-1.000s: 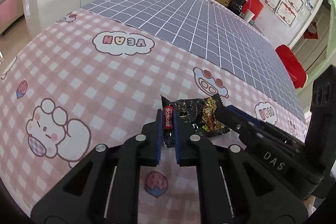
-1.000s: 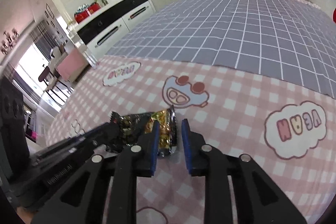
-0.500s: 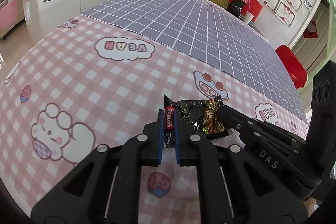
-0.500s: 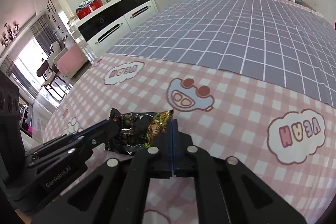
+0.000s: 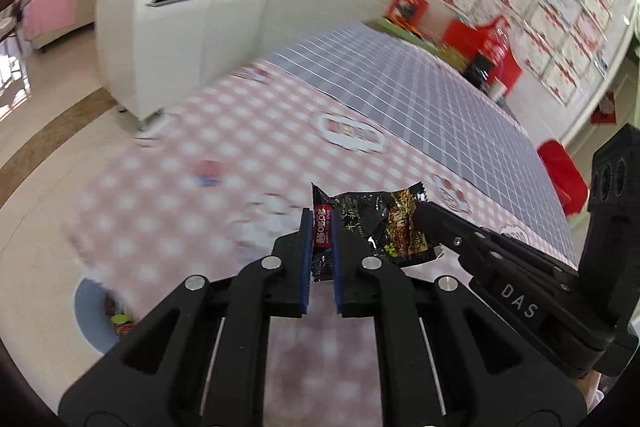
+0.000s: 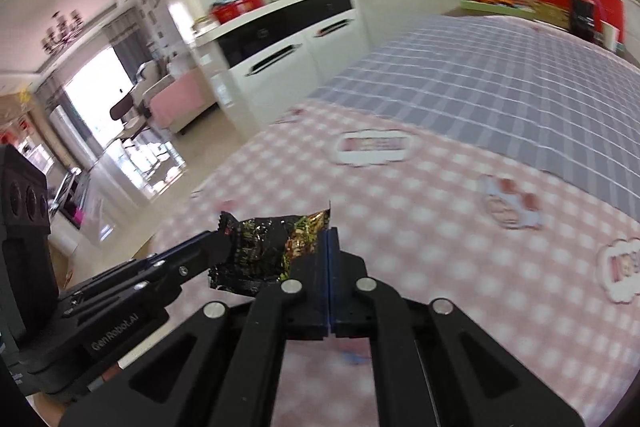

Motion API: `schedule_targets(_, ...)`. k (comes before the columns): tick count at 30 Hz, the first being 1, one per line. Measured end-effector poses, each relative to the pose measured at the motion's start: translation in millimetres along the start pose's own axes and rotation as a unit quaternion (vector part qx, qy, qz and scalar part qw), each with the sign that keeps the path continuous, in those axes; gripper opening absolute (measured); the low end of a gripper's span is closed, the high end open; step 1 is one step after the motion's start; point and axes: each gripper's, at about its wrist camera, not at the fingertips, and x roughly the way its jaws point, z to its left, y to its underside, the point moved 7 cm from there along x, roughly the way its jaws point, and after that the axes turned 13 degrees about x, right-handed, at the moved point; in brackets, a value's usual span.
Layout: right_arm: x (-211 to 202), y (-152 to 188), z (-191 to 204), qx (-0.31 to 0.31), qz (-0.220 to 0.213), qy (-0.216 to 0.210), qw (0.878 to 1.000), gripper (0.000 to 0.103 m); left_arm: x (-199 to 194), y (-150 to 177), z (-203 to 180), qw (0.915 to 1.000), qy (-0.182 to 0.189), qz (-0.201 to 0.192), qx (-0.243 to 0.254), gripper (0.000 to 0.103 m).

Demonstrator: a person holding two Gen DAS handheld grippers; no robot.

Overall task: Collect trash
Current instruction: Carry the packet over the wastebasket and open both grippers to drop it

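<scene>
We have the wrapper (image 5: 374, 227) pinched at both ends and clear of the table (image 5: 240, 163), hanging above the pink check cloth. Our left gripper (image 5: 320, 227) is clamped on the red-labelled end; our right gripper (image 6: 329, 239) is pressed shut on the gold, crinkled end, pads meeting with only the foil edge between them. The black middle of the wrapper sags a little between the two.

Down on the floor beyond the table's near-left edge sits a pale blue bin (image 5: 90, 319) with a few bright scraps in it, well away from the wrapper. That looks like our target, so the step in hand is the carry.

To do it well, we keep both grips firm and move the two hands as one, so the foil is neither stretched nor torn. We hold the wrapper above the cloth until it passes the table edge, then bring it right over the bin's mouth before letting go. Light foil drifts, so we release low, both ends together.
</scene>
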Motion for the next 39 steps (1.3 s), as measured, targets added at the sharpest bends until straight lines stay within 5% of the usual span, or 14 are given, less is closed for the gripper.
schedule_targets(16,73.0,90.0,219.0,-0.108,0.086,-0.105,0.985,0.002,-126.6,65.4,198.3,0.9851,-0.117,-0.037,-0.12,0.009)
schedule_targets(32,158.3,169.3,309.9,-0.156,0.18,-0.116,0.964,0.005,-138.3,135.1,316.4,0.9605,-0.163,-0.002,-0.225,0.01)
schedule_targets(33,165.0,171.5,310.5,-0.155,0.186,-0.115,0.963,0.005,-133.5,138.7,322.0,0.9582,-0.163,0.006,-0.235,0.014)
schedule_targets(35,176.6,171.3,307.3,-0.156,0.187,-0.108,0.964,0.009,-126.5,148.4,327.6,0.9528,-0.175,0.027,-0.246,0.041)
schedule_targets(36,181.9,172.1,306.6,-0.16,0.186,-0.103,0.964,0.011,-125.1,151.1,330.2,0.9494,-0.193,0.031,-0.246,0.069)
schedule_targets(39,191.0,175.1,299.1,-0.162,0.187,-0.085,0.965,0.021,-123.3,156.0,332.6,0.9473,-0.219,0.043,-0.23,0.07)
